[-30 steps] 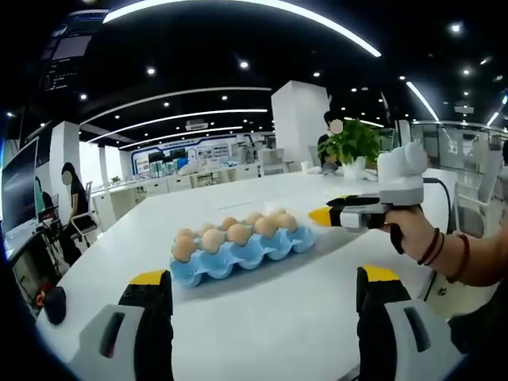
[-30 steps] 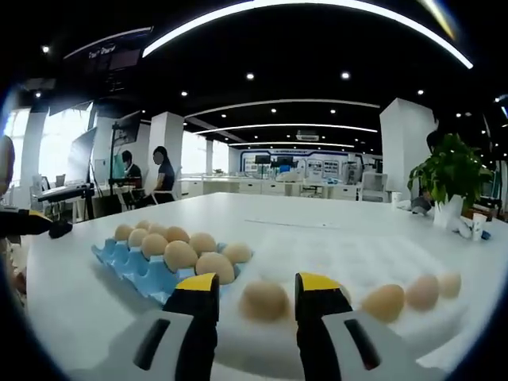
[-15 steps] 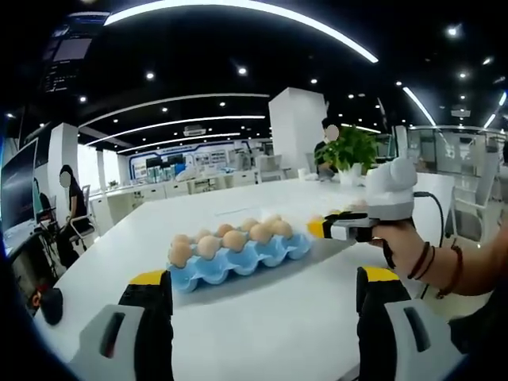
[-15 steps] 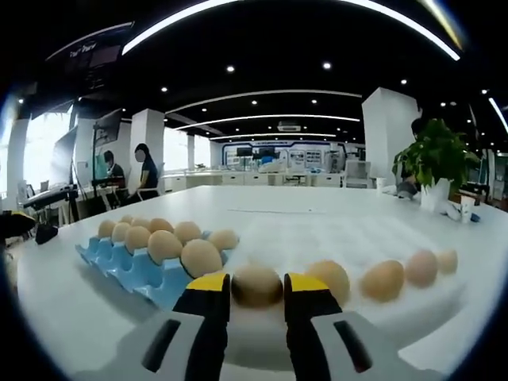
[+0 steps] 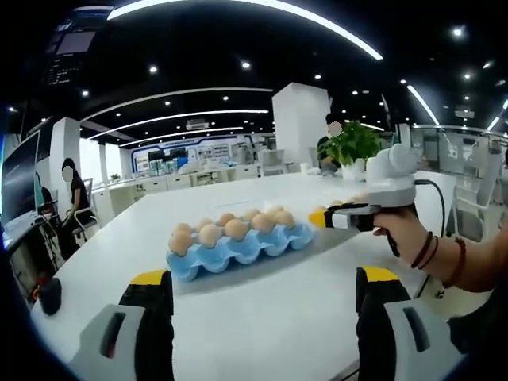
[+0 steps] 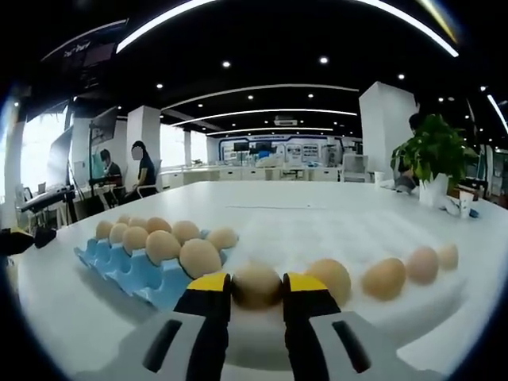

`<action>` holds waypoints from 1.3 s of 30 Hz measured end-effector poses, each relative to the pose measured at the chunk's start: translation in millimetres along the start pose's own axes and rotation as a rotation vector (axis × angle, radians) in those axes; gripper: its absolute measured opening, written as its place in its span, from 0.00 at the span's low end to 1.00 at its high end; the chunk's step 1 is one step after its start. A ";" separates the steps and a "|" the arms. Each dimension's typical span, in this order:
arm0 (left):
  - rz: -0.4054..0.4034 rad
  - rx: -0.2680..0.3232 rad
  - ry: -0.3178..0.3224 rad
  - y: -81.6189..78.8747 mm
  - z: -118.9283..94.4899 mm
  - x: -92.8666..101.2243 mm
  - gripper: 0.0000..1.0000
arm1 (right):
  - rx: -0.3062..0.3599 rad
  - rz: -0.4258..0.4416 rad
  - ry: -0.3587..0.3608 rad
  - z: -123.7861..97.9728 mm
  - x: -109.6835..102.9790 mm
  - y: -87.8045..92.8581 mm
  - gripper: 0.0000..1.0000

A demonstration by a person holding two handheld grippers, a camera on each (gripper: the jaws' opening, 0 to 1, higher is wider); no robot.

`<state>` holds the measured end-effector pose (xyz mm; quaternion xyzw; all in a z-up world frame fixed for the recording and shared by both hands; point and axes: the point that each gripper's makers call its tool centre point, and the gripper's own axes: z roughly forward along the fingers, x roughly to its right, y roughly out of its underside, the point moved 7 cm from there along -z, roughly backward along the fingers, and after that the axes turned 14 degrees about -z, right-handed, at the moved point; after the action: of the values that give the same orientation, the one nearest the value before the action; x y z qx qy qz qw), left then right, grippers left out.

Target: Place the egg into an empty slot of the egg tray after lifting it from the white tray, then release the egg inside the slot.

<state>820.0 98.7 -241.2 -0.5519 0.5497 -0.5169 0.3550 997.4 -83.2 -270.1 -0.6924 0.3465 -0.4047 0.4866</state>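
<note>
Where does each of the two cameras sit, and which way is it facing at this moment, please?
Left gripper view: rides the open left gripper, held back over the white table, facing the blue egg tray; a hand holding the right gripper shows.
Right gripper view: rides the right gripper, low over the white tray, jaws clamping an egg.
Shared: blue egg tray, potted plant.
</note>
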 end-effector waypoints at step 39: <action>0.005 0.002 -0.011 1.5 -5.6 -1.4 0.96 | 0.174 0.036 -0.171 -14.1 -43.6 -40.4 0.26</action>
<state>814.4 100.8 -241.7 -0.5530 0.5485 -0.5137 0.3598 969.4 -39.1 -238.5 -0.6732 0.2799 -0.3637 0.5798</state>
